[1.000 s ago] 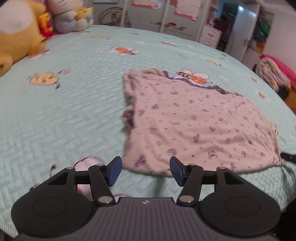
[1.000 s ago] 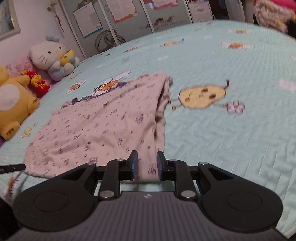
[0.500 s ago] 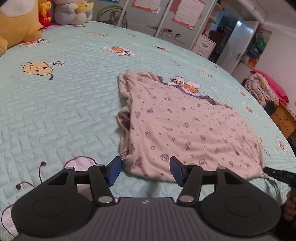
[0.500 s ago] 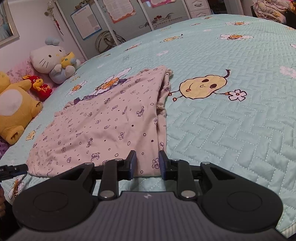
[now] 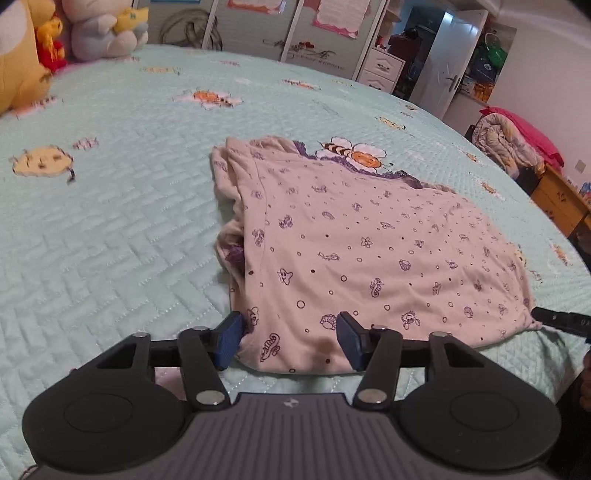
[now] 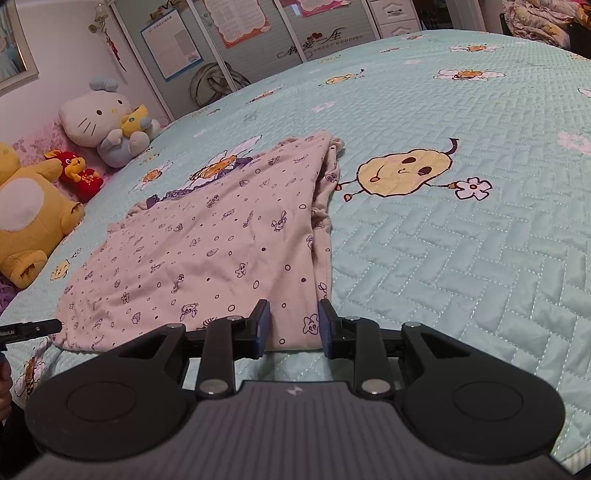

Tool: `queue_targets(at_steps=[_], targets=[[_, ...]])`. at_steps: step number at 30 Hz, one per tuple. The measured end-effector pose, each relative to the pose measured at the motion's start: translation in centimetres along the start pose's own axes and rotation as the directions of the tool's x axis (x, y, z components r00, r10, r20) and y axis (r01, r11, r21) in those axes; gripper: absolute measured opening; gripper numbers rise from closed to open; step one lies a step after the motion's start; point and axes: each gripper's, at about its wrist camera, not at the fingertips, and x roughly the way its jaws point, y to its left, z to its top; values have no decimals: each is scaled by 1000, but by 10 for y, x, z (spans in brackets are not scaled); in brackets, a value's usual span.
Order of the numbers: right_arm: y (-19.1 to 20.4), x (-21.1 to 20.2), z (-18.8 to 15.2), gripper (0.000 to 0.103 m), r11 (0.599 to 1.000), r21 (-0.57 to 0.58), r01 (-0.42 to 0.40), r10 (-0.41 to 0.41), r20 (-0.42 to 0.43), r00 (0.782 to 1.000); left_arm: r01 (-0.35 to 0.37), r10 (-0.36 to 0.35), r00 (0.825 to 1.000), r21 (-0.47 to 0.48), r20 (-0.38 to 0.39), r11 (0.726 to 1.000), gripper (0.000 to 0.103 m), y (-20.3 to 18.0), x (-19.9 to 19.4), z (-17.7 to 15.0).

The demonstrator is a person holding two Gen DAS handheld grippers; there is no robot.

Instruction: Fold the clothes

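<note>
A pale pink garment [image 5: 354,251] with small purple prints lies flat on the bed, one side folded in, and shows in the right wrist view [image 6: 207,254] too. My left gripper [image 5: 289,339] is open, its blue pads either side of the garment's near left corner. My right gripper [image 6: 293,326] is open, its pads apart over the near right corner. The other gripper's tip shows at each view's edge, right in the left wrist view [image 5: 561,320] and left in the right wrist view [image 6: 33,328].
The mint quilted bedspread [image 6: 461,229] with bee and cartoon prints covers the bed. Plush toys [image 6: 107,125] sit at its head, a yellow one [image 6: 26,214] beside them. Wardrobes [image 5: 295,33], a door and piled bedding [image 5: 517,144] stand beyond.
My right gripper has opened wider. My left gripper has moved forward, so its pads now straddle the garment's near corner.
</note>
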Motion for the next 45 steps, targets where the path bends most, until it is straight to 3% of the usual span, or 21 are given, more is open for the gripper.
queue_targets(at_steps=[2,6,9,10,11,12,20,24,28,32,35,38,40,43,45], targets=[[0,0,0,29,1000,0,0,0,1,1000,-1,1,1000,-19,-6,1000,13,5,-2,-2],[1,0,-1,29,1000,-5,4,-4,8,1000,14,-14,1000,-56,2,998,3,15,-8,-8],[3,0,-2,28,1000,-20,12,-12,12,1000,9,-9,1000,-78,-1,997,3,20,-7,-8],[4,1,-2,22,999,-28,19,-18,12,1000,10,-10,1000,-83,-3,996,2,21,-6,-8],[4,1,-2,2,999,-37,25,-24,10,1000,8,-8,1000,-86,-3,996,2,21,-6,-7],[4,3,-1,1,999,-39,20,-20,-7,1000,5,-6,1000,-90,-3,996,2,22,-7,-6],[-20,-36,23,0,998,54,-33,28,86,996,9,-6,1000,-147,24,989,2,34,-27,1],[-27,-2,5,0,998,68,3,0,-47,999,-21,21,1000,-164,-1,986,3,36,-9,-13],[-28,-20,11,0,995,99,-22,21,6,1000,-21,27,999,-169,29,985,3,38,-26,-8],[-32,-15,6,2,993,118,6,0,-49,999,-40,44,999,-179,16,983,3,42,-32,-8],[-20,-37,15,14,994,90,55,-60,61,996,-44,54,997,-148,63,988,3,33,-50,-5],[0,-46,26,15,999,16,32,-34,134,990,-3,16,994,-113,112,994,3,18,-56,6],[14,-33,35,15,1000,-20,-11,13,120,993,17,-9,994,-73,110,997,3,4,-46,15],[29,4,39,15,998,-54,-27,30,66,997,2,0,999,-53,45,999,3,-3,-15,13],[21,23,35,15,998,-63,27,-24,40,999,-27,25,1000,-90,-18,996,3,7,3,5]])
